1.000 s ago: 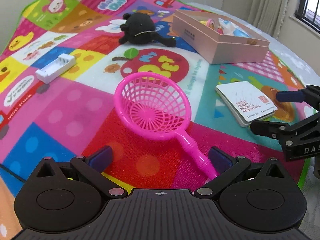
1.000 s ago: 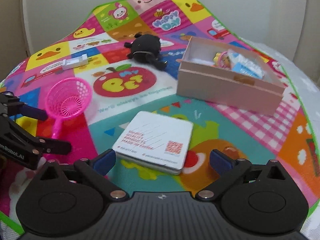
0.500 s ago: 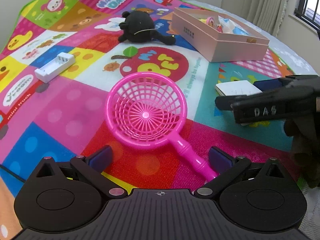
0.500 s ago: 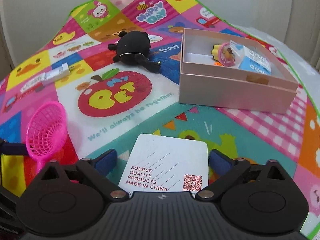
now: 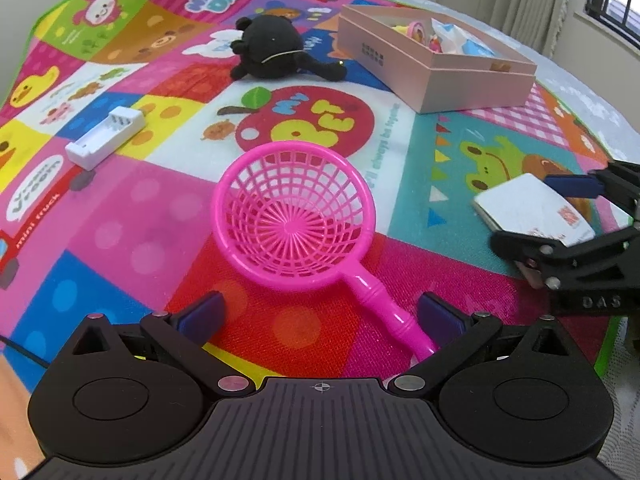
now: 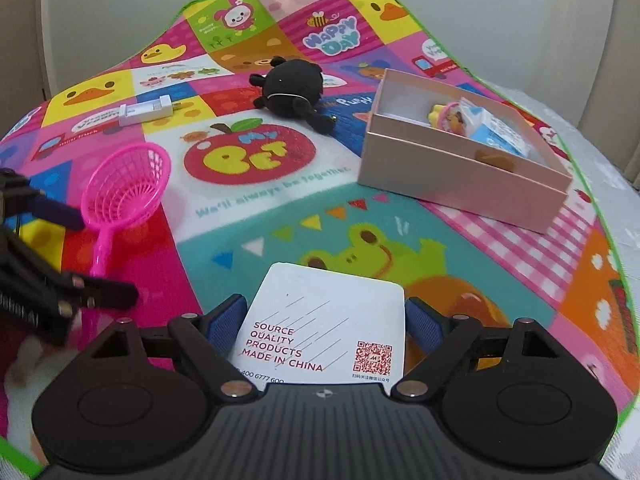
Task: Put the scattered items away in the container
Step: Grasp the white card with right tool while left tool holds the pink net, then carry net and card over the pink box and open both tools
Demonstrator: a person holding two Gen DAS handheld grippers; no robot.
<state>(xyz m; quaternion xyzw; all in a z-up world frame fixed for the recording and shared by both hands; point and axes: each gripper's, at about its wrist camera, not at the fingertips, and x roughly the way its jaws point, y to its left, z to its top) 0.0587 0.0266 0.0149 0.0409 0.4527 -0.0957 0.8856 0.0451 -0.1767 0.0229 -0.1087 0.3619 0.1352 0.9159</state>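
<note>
Colourful cartoon play mat [image 6: 260, 196] covering bed, plain wall behind, curtain and window at side. Right tongs [image 6: 326, 322] closing around white card box [image 6: 324, 328], pads not yet pressing. Left tongs [image 5: 320, 316] gaping wide over pink strainer [image 5: 294, 220] handle. Pink container [image 6: 460, 172] sitting beyond.

L hand-held gripper [image 5: 320, 316] & R hand-held gripper [image 6: 326, 322]: jaws apart

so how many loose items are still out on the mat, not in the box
4: pink strainer near the left gripper, white card box between the right gripper's pads, black plush and white battery charger farther back.
</note>
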